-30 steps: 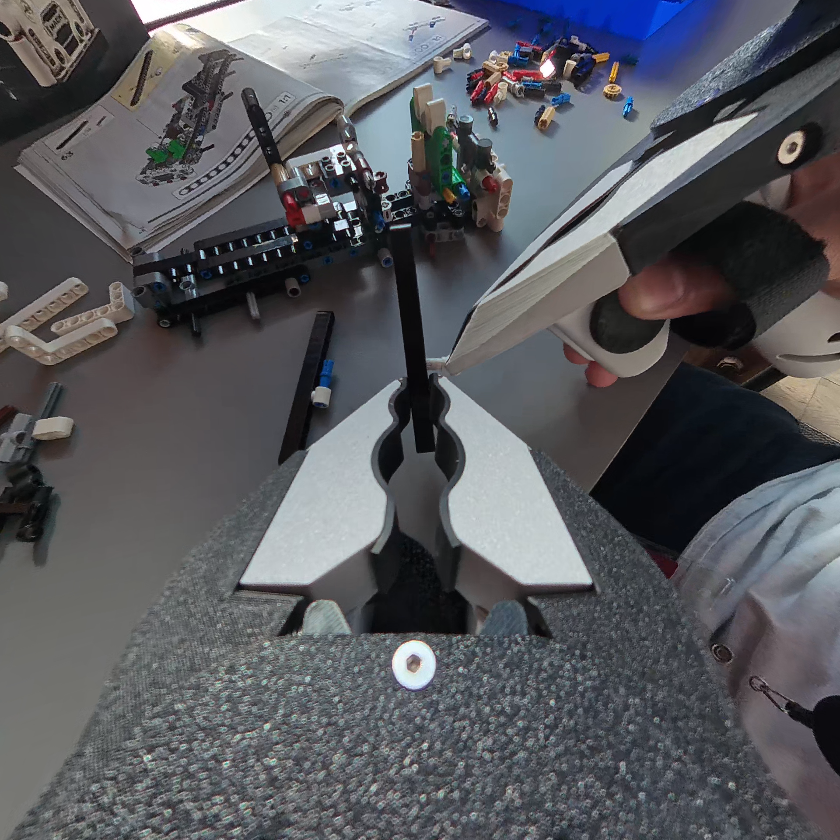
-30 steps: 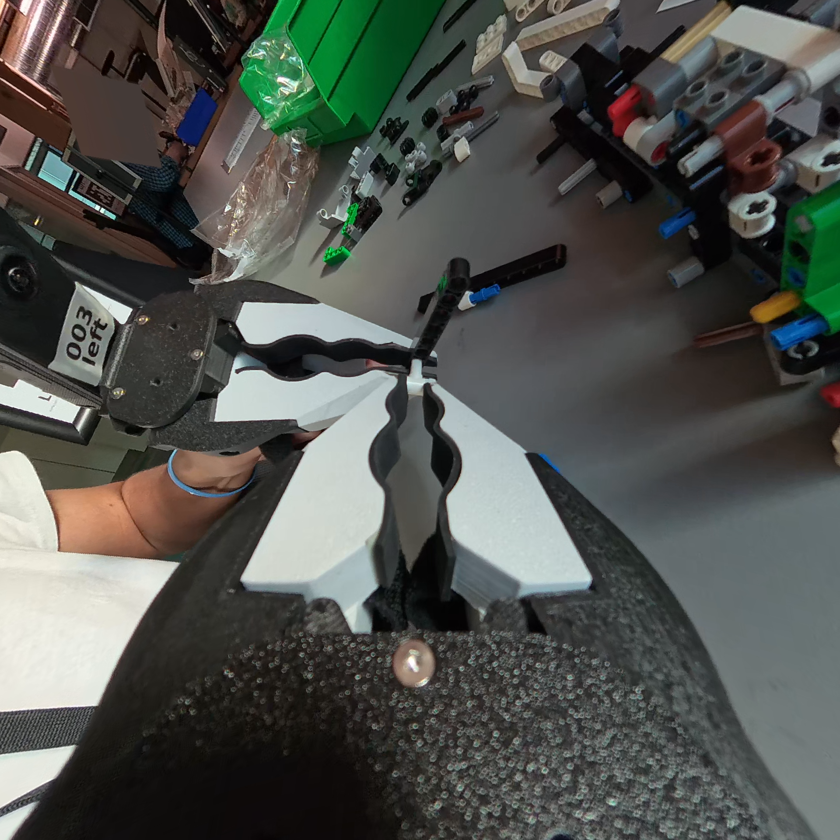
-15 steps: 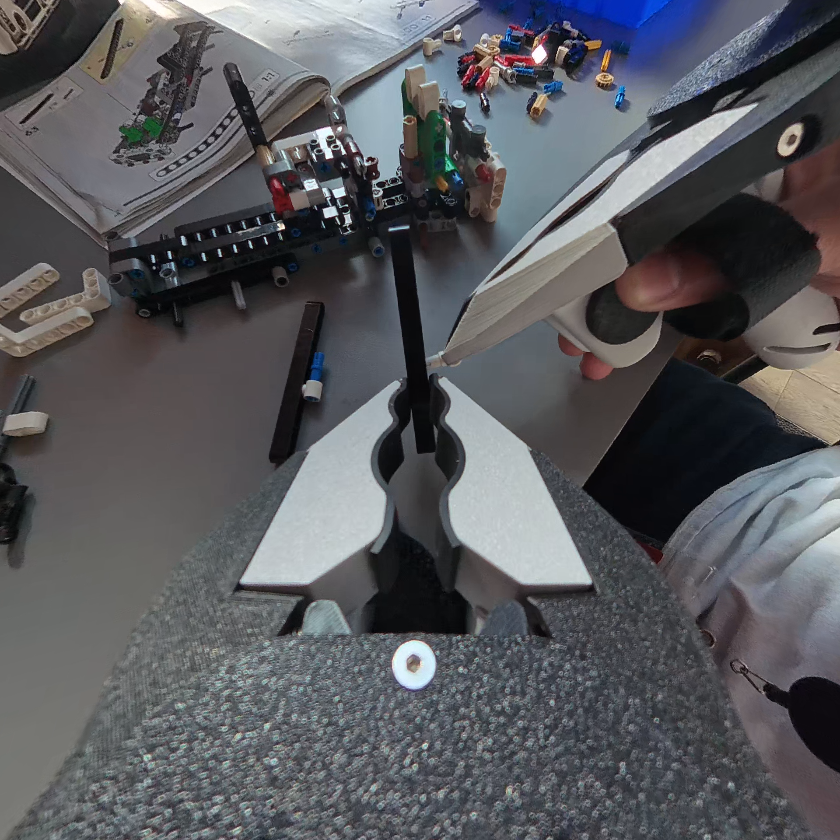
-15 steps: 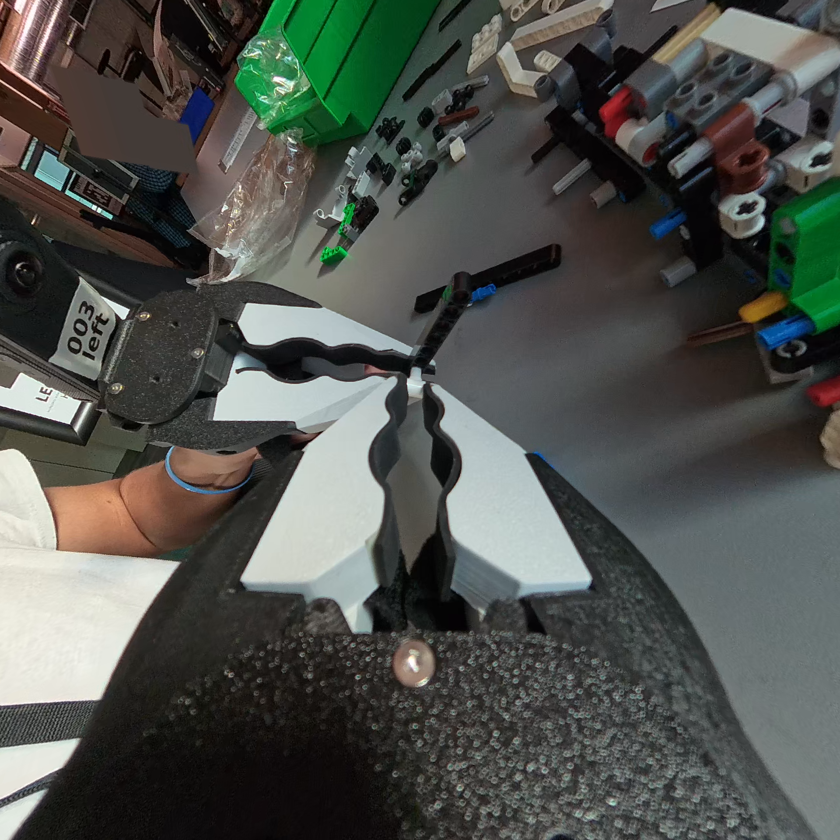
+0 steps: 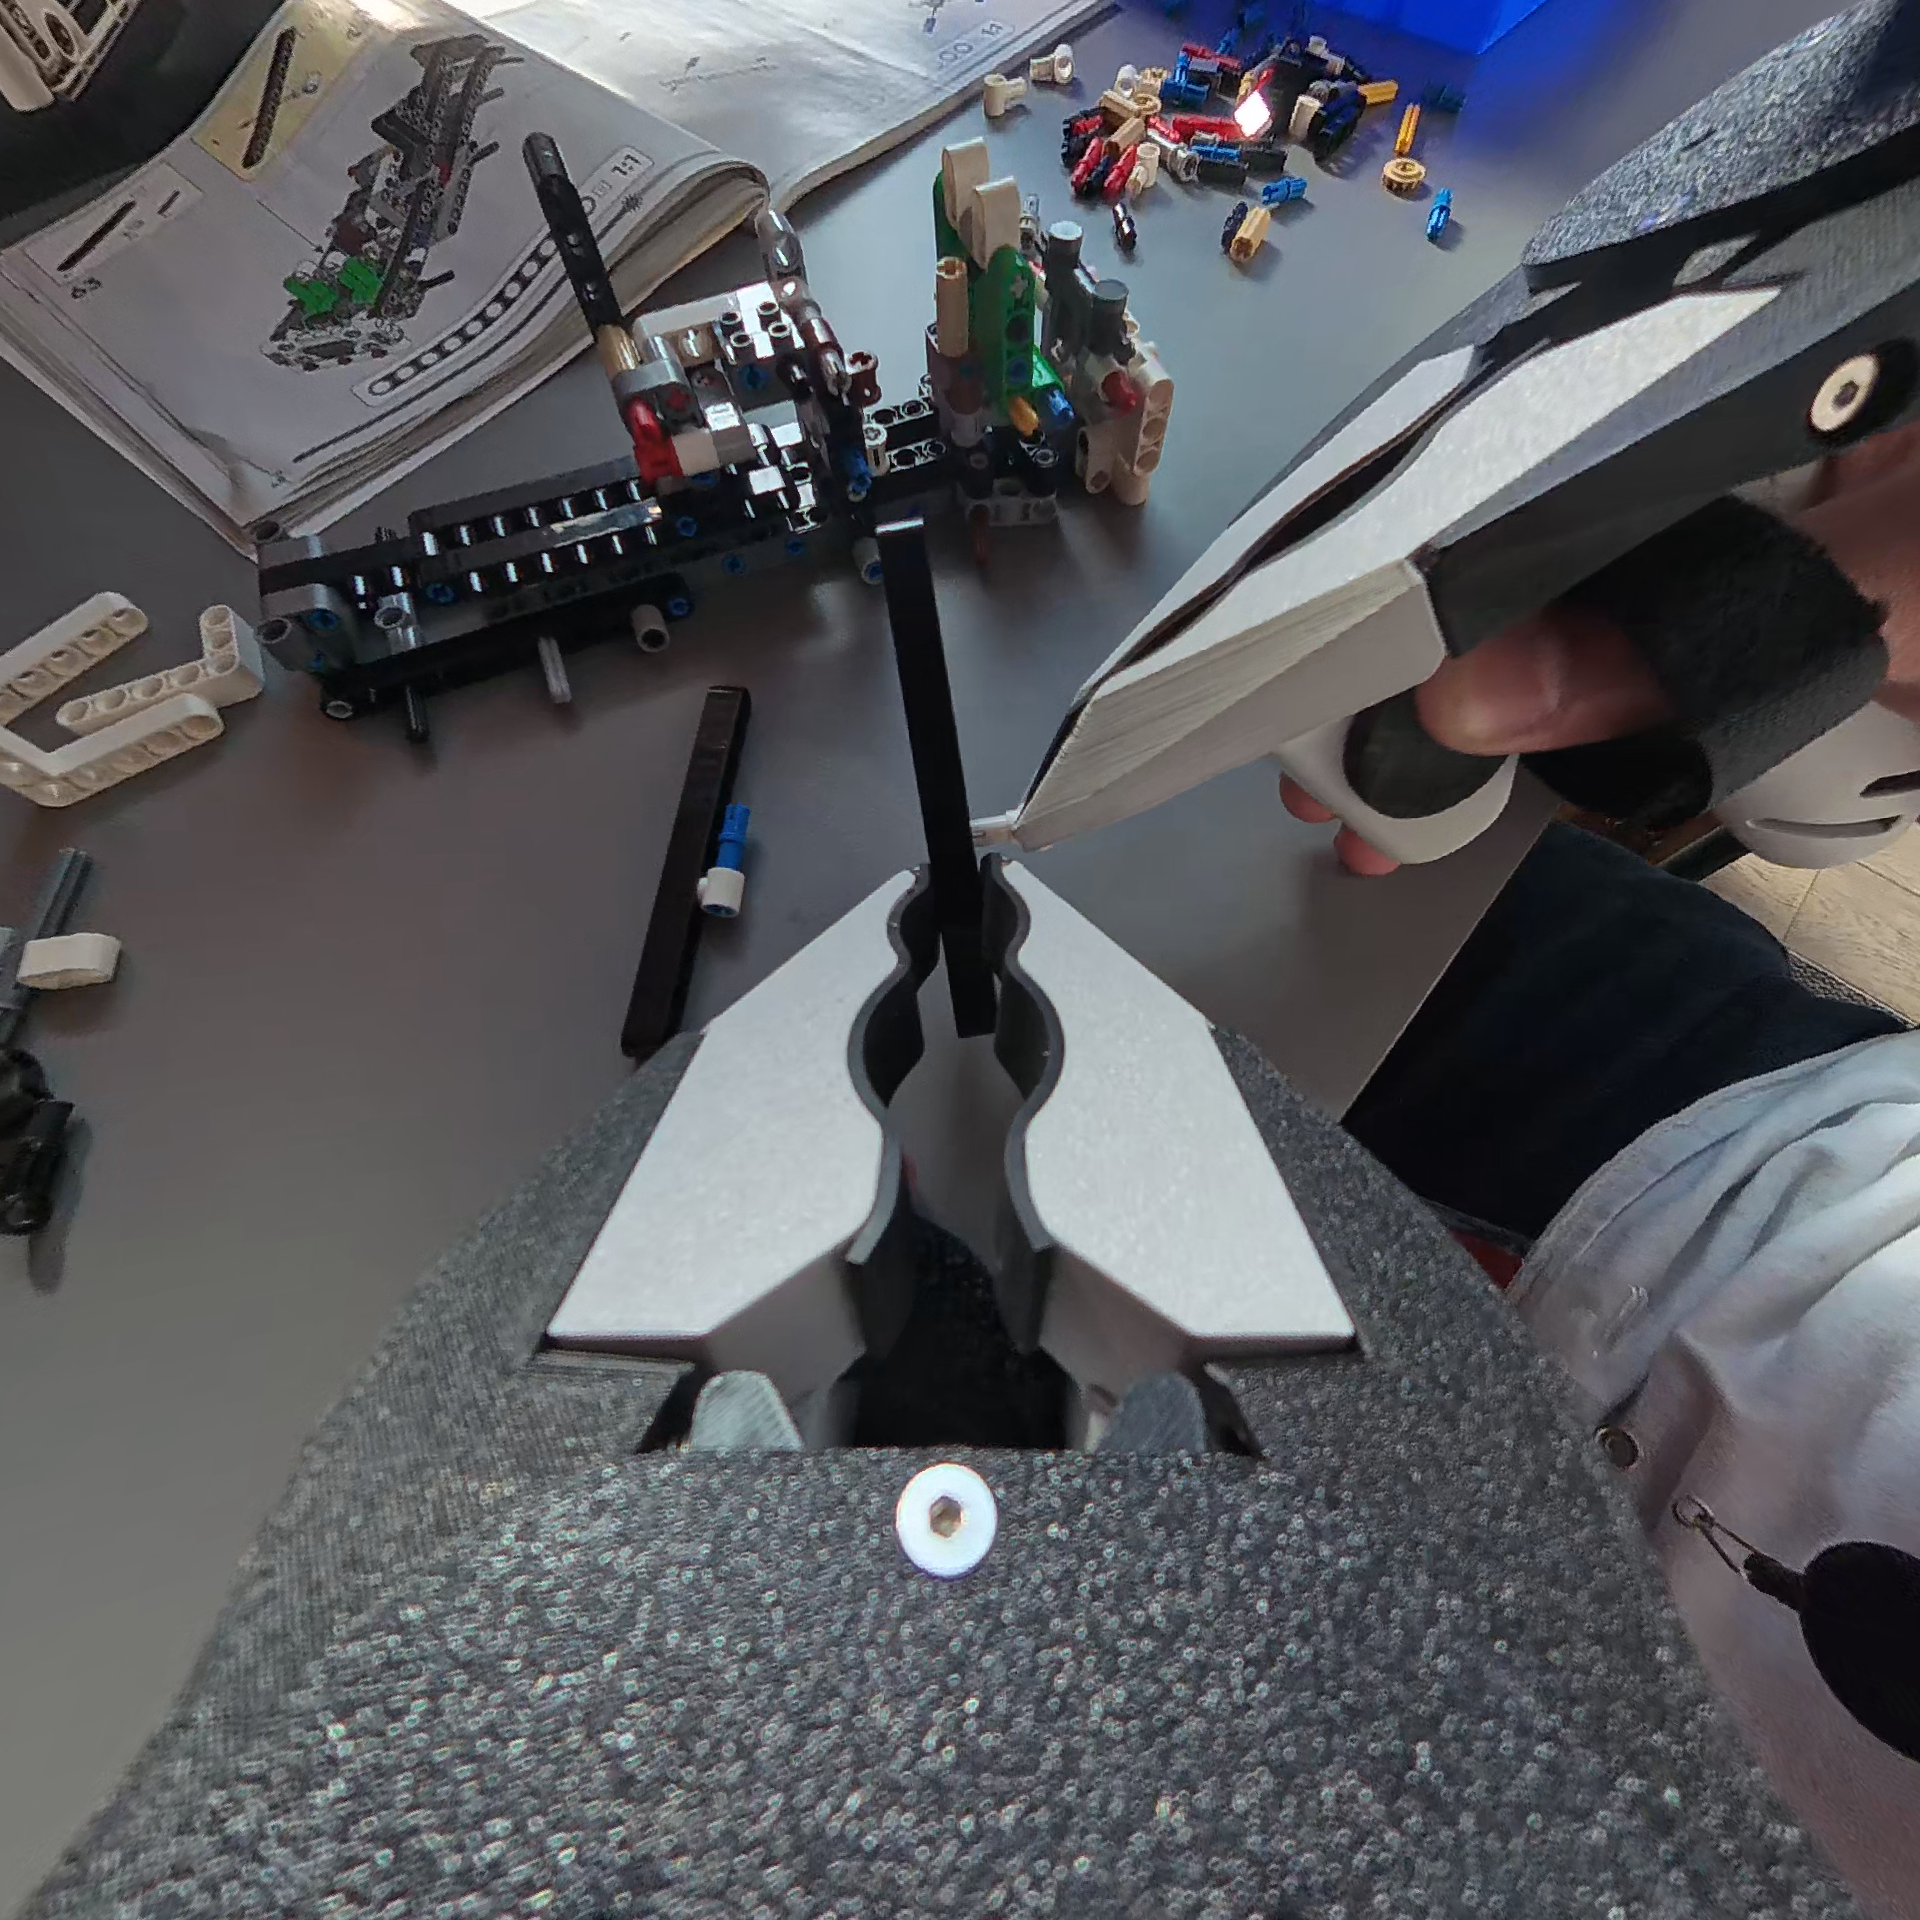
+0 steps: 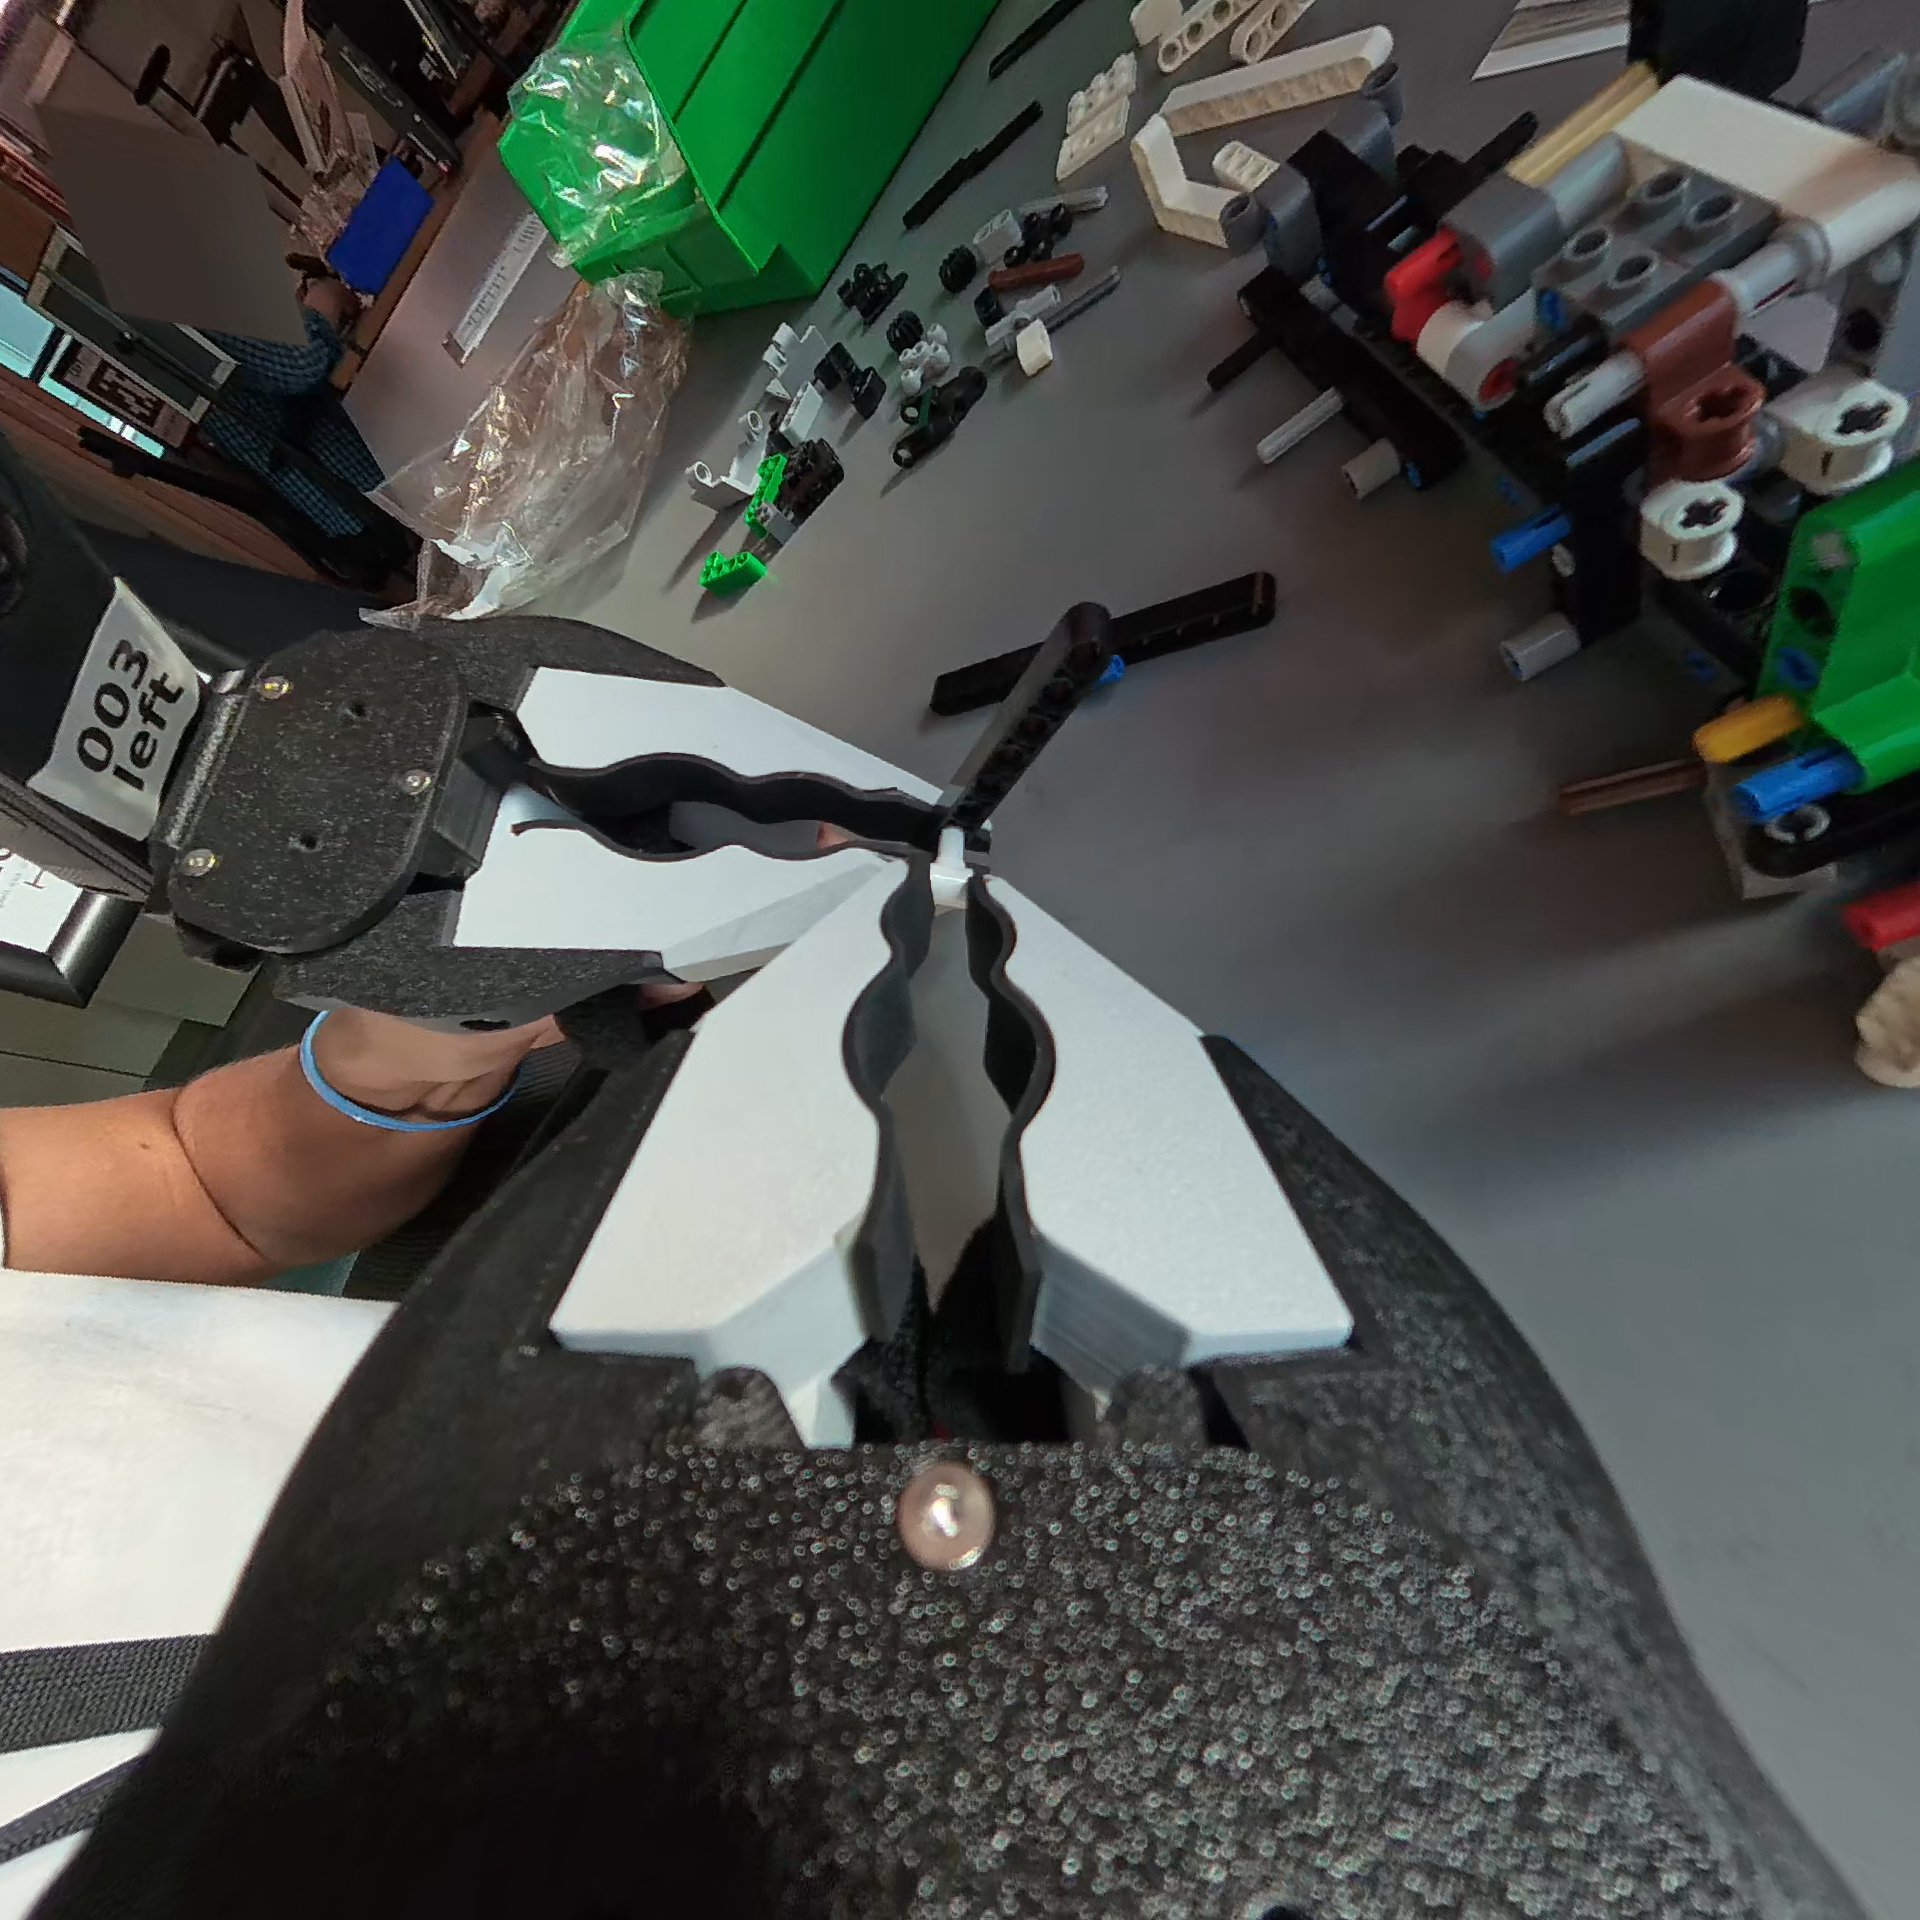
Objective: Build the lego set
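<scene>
My left gripper (image 5: 951, 883) is shut on a long black beam (image 5: 925, 717) that sticks forward above the grey table. My right gripper (image 6: 948, 885) is shut on a small white pin (image 6: 951, 868) and holds its tip against the side of the black beam (image 6: 1023, 717) close to the left gripper's fingertips (image 6: 831, 831). In the left wrist view the right gripper (image 5: 1013, 831) comes in from the right with the white pin (image 5: 992, 828) at the beam. The part-built model (image 5: 727, 436) stands beyond on the table.
An open instruction booklet (image 5: 343, 239) lies at the back left. A second black beam with a blue pin (image 5: 691, 862) lies on the table. Loose white beams (image 5: 114, 686) sit at the left, small coloured pins (image 5: 1216, 114) at the back right. A green bin (image 6: 790, 135) and plastic bags (image 6: 561, 416) stand further off. The grippers are tip to tip, or close to it.
Both grippers have drifted slightly back from the model, still holding the beam and the pin together. Both grips are unchanged.
</scene>
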`<control>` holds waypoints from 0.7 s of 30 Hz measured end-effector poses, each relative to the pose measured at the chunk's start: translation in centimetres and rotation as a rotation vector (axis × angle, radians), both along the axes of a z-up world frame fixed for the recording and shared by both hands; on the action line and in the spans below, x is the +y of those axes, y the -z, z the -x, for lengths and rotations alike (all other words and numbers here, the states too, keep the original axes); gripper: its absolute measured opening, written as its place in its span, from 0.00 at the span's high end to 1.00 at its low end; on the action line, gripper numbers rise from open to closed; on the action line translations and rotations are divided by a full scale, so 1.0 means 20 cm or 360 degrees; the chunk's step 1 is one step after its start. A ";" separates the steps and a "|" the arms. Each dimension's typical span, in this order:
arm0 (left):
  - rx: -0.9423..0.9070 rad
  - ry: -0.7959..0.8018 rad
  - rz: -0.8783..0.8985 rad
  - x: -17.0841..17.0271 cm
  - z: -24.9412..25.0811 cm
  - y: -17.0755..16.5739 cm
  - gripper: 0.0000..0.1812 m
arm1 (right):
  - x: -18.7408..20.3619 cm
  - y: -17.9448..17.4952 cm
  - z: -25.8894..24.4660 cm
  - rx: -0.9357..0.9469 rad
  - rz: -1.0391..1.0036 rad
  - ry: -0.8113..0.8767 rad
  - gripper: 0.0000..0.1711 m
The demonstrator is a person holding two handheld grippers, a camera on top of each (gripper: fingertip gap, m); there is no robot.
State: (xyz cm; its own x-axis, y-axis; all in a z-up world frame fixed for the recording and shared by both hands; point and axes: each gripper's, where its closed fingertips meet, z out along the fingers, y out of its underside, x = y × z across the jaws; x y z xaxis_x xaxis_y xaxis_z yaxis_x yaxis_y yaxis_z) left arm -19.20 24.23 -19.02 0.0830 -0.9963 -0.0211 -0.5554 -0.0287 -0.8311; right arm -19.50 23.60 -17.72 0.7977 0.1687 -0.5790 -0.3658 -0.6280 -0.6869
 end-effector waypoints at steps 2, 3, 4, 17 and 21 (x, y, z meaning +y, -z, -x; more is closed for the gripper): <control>0.0002 -0.0011 -0.0010 0.00 0.00 0.00 0.96 | 0.00 0.00 0.00 -0.0024 -0.0006 0.0004 0.97; 0.0005 -0.0009 -0.0021 0.00 0.00 0.00 0.96 | 0.00 0.00 0.00 -0.0039 -0.0010 0.0006 0.97; 0.0007 -0.0009 -0.0023 0.00 0.00 0.00 0.96 | 0.00 0.00 0.00 -0.0015 -0.0007 0.0009 0.97; -0.0003 0.0082 -0.0198 -0.02 0.01 -0.01 0.96 | -0.02 -0.01 0.01 0.0125 0.0043 -0.0074 0.97; 0.0018 0.0103 -0.0173 -0.03 0.01 0.01 0.96 | -0.02 0.00 0.02 0.0081 0.0045 -0.0068 0.97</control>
State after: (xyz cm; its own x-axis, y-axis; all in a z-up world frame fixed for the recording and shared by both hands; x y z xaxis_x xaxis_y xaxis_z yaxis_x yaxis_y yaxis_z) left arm -19.49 23.56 -19.13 0.0175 -0.9914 -0.1298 -0.5628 0.0975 -0.8208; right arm -19.83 23.24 -17.74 0.7598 0.1846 -0.6234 -0.3722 -0.6627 -0.6499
